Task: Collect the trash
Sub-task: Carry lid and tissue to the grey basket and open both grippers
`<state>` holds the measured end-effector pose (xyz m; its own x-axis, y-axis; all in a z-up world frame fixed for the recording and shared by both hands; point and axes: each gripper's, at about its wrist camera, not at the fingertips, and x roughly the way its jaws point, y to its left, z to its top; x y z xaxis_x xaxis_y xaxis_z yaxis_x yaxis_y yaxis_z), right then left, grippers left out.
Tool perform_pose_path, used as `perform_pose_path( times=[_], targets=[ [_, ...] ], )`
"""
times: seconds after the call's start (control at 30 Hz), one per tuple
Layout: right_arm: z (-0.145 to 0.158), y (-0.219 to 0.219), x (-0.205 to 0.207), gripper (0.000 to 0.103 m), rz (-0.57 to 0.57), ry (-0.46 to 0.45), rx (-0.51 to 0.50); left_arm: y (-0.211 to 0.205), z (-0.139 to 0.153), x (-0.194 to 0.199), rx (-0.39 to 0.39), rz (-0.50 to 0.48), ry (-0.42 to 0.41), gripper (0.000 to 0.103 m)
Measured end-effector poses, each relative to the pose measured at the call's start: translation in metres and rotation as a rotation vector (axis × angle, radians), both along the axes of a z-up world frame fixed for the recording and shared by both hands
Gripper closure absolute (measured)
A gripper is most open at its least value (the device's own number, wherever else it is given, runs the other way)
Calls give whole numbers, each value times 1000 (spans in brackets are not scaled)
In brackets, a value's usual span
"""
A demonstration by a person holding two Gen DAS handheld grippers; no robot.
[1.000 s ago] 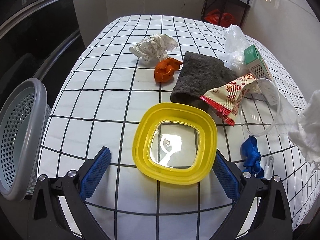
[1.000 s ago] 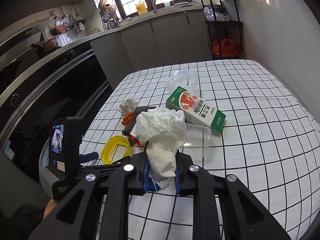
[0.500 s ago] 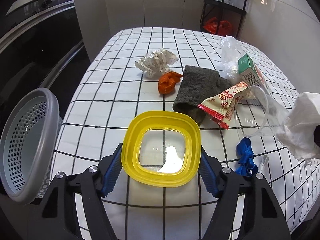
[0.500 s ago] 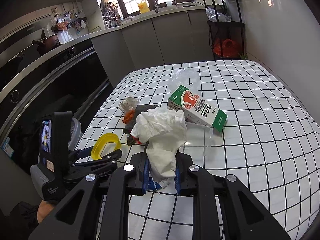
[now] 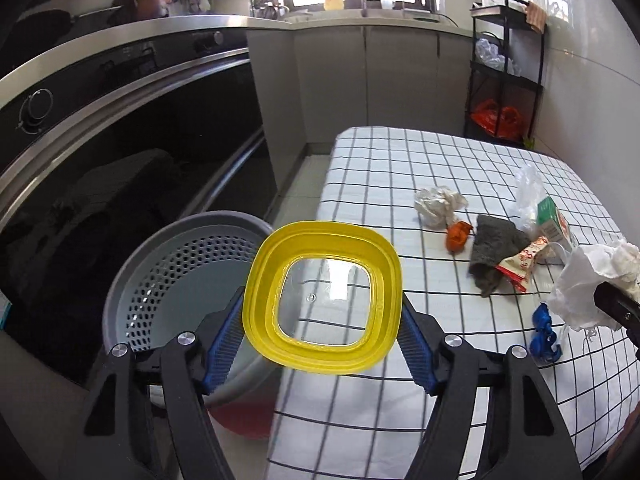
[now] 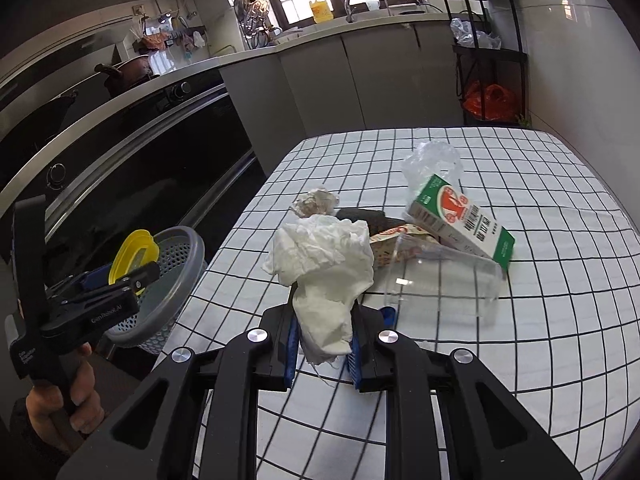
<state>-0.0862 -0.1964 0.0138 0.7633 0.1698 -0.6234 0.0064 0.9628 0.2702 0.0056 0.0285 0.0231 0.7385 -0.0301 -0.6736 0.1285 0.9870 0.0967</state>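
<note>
My left gripper (image 5: 322, 340) is shut on a yellow lid with a clear middle (image 5: 322, 300), held in the air over the table's left edge, beside the grey perforated bin (image 5: 176, 280). The lid (image 6: 134, 254) and bin (image 6: 176, 276) also show in the right wrist view. My right gripper (image 6: 322, 354) is shut on a crumpled white tissue (image 6: 328, 272) above the checked table (image 6: 540, 320). On the table lie crumpled paper (image 5: 438, 206), an orange scrap (image 5: 458, 236), a grey cloth (image 5: 494, 250), a red snack wrapper (image 5: 520, 264) and a green-white carton (image 6: 460, 220).
A clear plastic cup (image 6: 440, 280) lies on its side before the carton, with a clear bag (image 6: 432, 160) behind. A blue scrap (image 5: 542, 334) lies near the table's front. A dark oven front (image 5: 120, 140) stands left; a black shelf rack (image 5: 506, 68) stands at the back.
My left gripper closed on the yellow lid, lifted it off the table and carried it left toward the bin. My right gripper still holds the tissue, nearly still.
</note>
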Motion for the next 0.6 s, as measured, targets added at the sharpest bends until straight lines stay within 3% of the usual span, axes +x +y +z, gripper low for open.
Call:
perform_pose_path(
  times=[0.33,0.6],
  targets=[
    [12,99,38,84,168,-26,-54,91,-5,6,44,150,-18,35],
    [2,172,88,84,285,4,-19,144,-22,23,-1,230,27,35]
  ],
)
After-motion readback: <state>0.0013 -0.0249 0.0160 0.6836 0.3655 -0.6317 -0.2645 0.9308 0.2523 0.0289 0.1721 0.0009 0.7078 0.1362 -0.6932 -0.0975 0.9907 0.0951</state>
